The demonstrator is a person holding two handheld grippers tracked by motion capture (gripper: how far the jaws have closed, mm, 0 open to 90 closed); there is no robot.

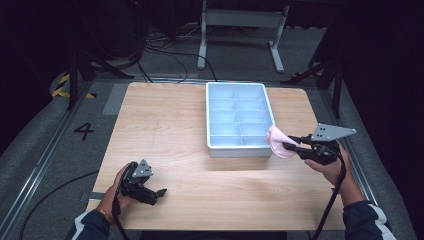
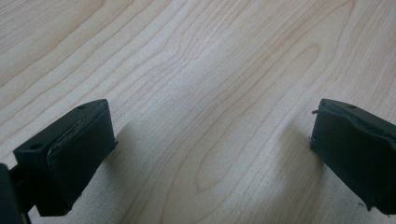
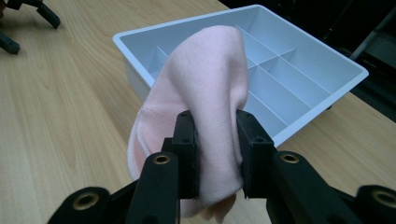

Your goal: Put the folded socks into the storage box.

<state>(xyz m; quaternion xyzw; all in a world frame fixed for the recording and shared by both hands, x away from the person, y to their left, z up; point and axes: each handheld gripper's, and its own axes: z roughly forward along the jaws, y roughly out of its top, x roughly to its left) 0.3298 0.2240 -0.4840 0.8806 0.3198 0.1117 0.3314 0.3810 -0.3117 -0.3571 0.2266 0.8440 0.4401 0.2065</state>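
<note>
The right gripper (image 3: 217, 154) has its jaws clamped on a pink cloth (image 3: 205, 88), holding it just off the near right corner of the pale blue divided tray (image 1: 240, 145), close to the tabletop's (image 1: 165, 130) right edge. The risk here: the cloth hangs loose below the jaws, so if it goes in low, that trailing fold could snag the tray's rim or drape across a divider and land in two compartments at once. The grip looks narrow too, pinching one bunched ridge, so a quick swing might let it slip. The cloth itself is soft, pale pink, thin and limp, folded over into a rounded hump above the jaws. Over at the near left corner the left gripper (image 1: 147, 187) sits low, jaws wide apart, holding nothing.
</note>
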